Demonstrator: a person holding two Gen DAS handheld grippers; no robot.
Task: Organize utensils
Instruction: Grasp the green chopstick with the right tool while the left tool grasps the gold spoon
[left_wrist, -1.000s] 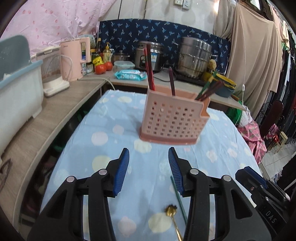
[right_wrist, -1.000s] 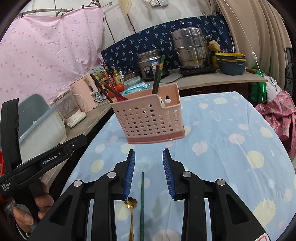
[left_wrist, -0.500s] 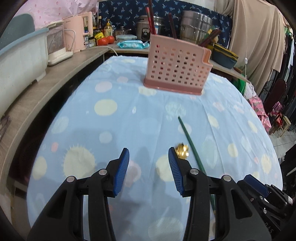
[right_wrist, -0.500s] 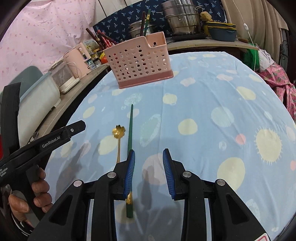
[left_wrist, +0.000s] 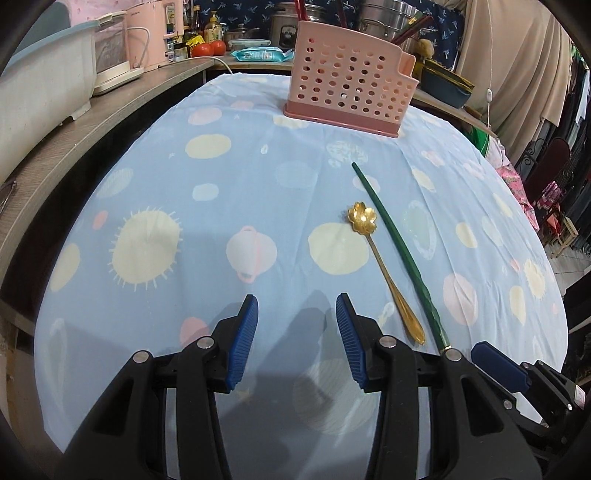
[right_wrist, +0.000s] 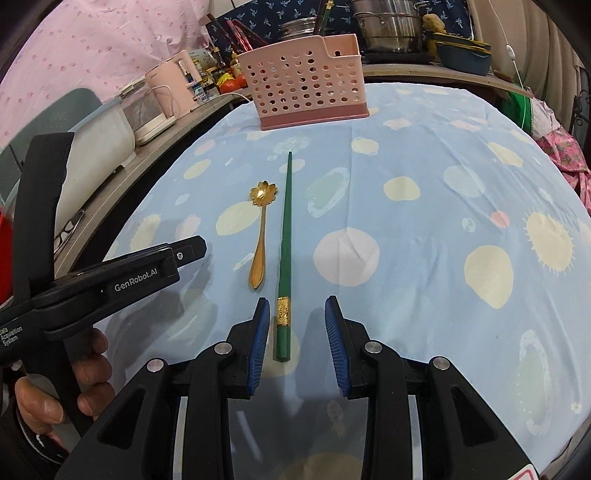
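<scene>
Beside green chopstick (right_wrist: 285, 236), gold spoon (right_wrist: 260, 229), pink basket (right_wrist: 308, 90) beyond, unobstructed

A pale blue tablecloth (left_wrist: 155, 177) dotted with cream circles covers the table; at eleven o'clock, a pink electric kettle (right_wrist: 173, 88), two red tomatoes (left_wrist: 209, 48) crowd a wooden counter (left_wrist: 92, 122).

Pink perforated plastic utensil basket (right_wrist: 308, 83) blocks far edge of blue dotted tablecloth (right_wrist: 424, 229). Before basket, only green chopstick (right_wrist: 285, 240) and gold flower-bowl spoon (right_wrist: 260, 236) lie flat, side by side; cloth either side open.
</scene>
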